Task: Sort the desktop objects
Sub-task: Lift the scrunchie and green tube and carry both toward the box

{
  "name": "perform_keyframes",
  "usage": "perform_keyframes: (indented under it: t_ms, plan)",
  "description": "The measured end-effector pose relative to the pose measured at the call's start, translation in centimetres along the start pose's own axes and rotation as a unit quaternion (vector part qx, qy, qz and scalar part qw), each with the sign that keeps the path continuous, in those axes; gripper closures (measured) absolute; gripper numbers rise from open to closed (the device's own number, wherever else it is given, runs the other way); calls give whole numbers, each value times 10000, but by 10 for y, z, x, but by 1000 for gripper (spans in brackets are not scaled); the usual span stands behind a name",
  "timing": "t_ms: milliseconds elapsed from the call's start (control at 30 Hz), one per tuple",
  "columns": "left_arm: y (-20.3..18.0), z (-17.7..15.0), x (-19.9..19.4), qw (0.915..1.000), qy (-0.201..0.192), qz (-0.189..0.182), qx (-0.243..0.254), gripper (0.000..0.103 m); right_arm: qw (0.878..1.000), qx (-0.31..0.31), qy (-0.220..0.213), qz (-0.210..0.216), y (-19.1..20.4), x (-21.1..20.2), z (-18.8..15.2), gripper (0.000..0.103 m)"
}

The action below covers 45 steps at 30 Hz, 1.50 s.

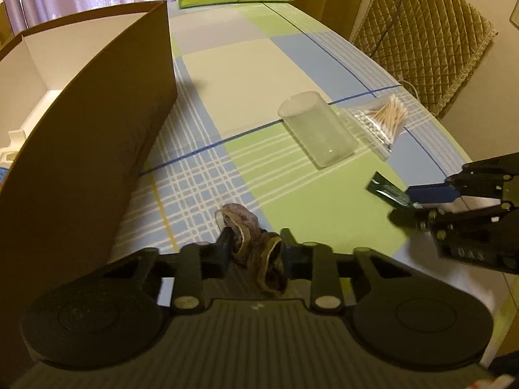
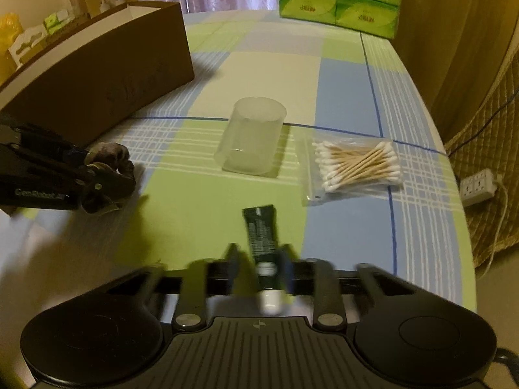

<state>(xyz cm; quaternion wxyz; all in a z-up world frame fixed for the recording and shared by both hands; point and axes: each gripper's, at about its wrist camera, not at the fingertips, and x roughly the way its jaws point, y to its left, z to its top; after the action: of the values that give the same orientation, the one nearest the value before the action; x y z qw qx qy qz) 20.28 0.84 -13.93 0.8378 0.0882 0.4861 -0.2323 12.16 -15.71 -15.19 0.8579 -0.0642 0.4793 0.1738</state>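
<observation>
Claws grip both finds above the checked table (image 2: 350, 97): left claw (image 1: 256, 243) pinches a crumpled brown cloth (image 1: 259, 256) beside the cardboard box (image 1: 84, 149), right claw (image 2: 259, 256) clamps a dark green tube (image 2: 261, 236).

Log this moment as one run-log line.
left gripper: shut on scrunchie | right gripper: shut on dark tube | cup, swabs: on table

Dim warm room light, strong fisheye bending at the edges, and motion blur on the right gripper (image 2: 259, 256) fingers.
</observation>
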Motion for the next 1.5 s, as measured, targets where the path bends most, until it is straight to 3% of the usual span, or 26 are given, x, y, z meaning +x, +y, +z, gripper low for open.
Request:
perform_keyframes:
  t_ms: [467, 933, 1200, 1500]
  plan:
    - [-1, -24, -31, 9998, -18, -127, -177, 81, 9993, -116, 314, 146, 20, -15, -1, 90]
    - [8, -35, -99, 9970, -652, -93, -402, 81, 9959, -607, -242, 621, 67, -64, 25, 90]
    - [28, -43, -145, 9941, -931, 102, -544, 81, 9909, -819, -439, 971, 98, -79, 44, 90]
    - [73, -45, -196, 9882, -1269, 621, -586, 81, 9797, -1076, -665, 1553, 143, -91, 74, 90]
